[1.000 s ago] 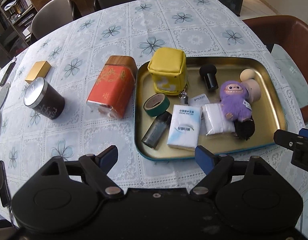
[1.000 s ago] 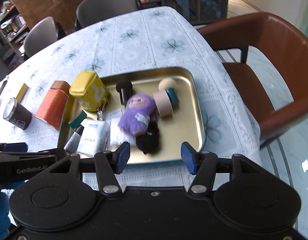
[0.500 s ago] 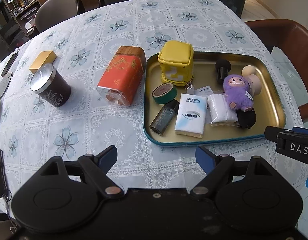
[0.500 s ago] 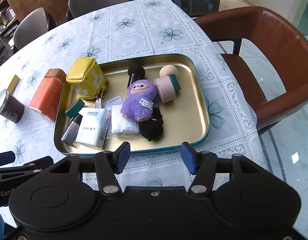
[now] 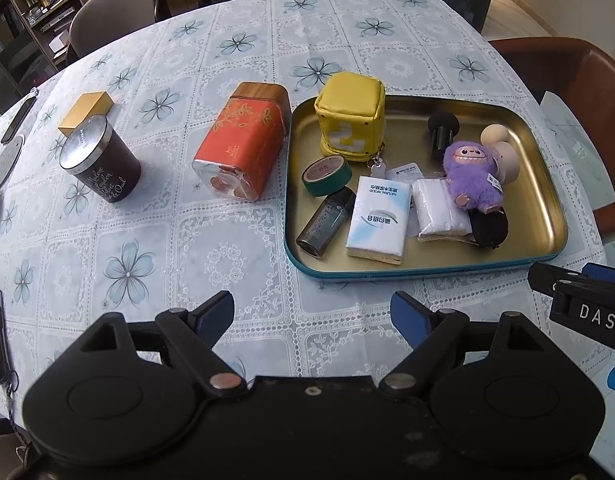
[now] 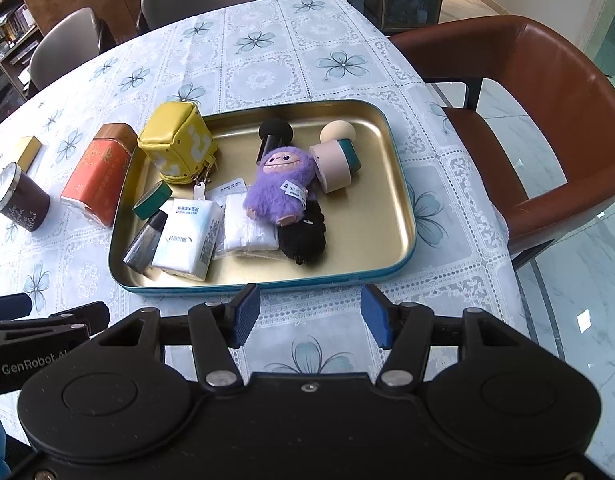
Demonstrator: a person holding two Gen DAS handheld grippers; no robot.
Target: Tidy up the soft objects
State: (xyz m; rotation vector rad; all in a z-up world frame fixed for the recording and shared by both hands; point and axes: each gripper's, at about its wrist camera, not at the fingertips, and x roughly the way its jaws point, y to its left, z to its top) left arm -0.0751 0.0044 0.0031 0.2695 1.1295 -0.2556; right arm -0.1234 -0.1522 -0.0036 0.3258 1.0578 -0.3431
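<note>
A gold tray (image 5: 523,208) (image 6: 371,232) with a teal rim holds soft things. These are a yellow cube pouch (image 5: 351,120) (image 6: 179,140), a purple plush toy (image 5: 469,176) (image 6: 277,186), a black plush (image 5: 489,228) (image 6: 301,236), a tissue pack (image 5: 379,220) (image 6: 187,232) and a white packet (image 5: 439,208) (image 6: 247,228). My left gripper (image 5: 312,312) hovers open over the cloth just short of the tray's near left corner. Before the tray's near rim my right gripper (image 6: 311,314) stands partly open and empty.
The tray also holds a green tape roll (image 5: 327,174), a dark bottle (image 5: 325,220), a black sponge (image 5: 443,128) and a beige cylinder (image 6: 333,162). Left of it stand an orange tin (image 5: 243,144), a dark candle jar (image 5: 99,160) and a gold box (image 5: 85,108). A brown chair (image 6: 547,120) is at the right.
The left gripper has drawn back a little, so the tray and tins look farther away. The right gripper has stayed in place. Neither pair of jaws has changed.
</note>
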